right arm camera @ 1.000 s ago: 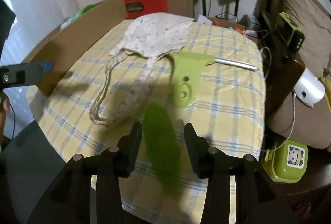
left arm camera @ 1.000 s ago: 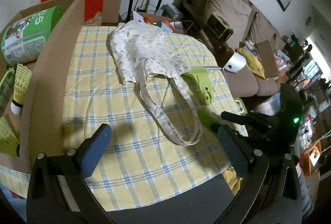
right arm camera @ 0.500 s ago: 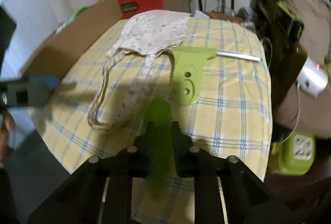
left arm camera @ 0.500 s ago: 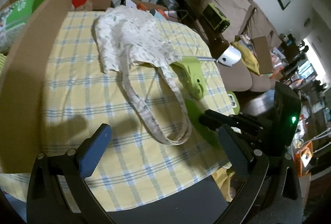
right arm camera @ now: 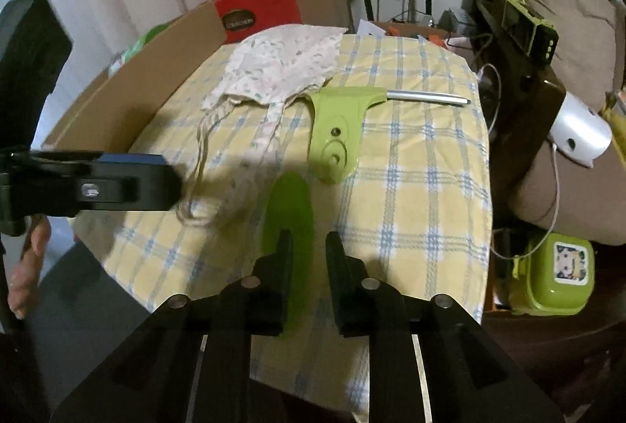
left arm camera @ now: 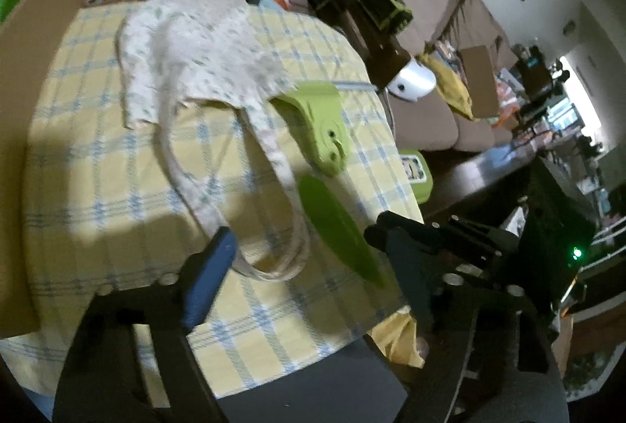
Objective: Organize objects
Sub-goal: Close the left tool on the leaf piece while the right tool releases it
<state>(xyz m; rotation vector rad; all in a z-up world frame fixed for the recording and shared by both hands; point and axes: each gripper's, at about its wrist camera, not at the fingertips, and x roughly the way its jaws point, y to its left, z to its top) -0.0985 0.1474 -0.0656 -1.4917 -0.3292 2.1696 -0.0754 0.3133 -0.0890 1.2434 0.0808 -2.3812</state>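
A white patterned tote bag (left arm camera: pixel 195 47) lies on the yellow checked tablecloth (left arm camera: pixel 98 169), its handles trailing toward me; it also shows in the right wrist view (right arm camera: pixel 281 67). A green handled tool with a metal rod (right arm camera: pixel 336 126) lies beside the bag (left arm camera: pixel 321 126). My right gripper (right arm camera: pixel 307 243) is shut on a flat green blade-shaped piece (right arm camera: pixel 287 200), holding it above the table's near edge; that piece (left arm camera: pixel 336 231) shows in the left wrist view too. My left gripper (left arm camera: pixel 309 258) is open and empty, hovering over the bag handles.
A cardboard box wall (right arm camera: pixel 129 86) runs along the table's left side, with a red box (right arm camera: pixel 258 12) behind it. A sofa (right arm camera: pixel 567 32), a dark side table (right arm camera: pixel 524 90), a white lamp head (right arm camera: pixel 579 133) and a green lunch box (right arm camera: pixel 555 274) stand on the right.
My right gripper closed on the green piece and lifted it forward. My left gripper moved right and forward toward the bag handles and stayed open.
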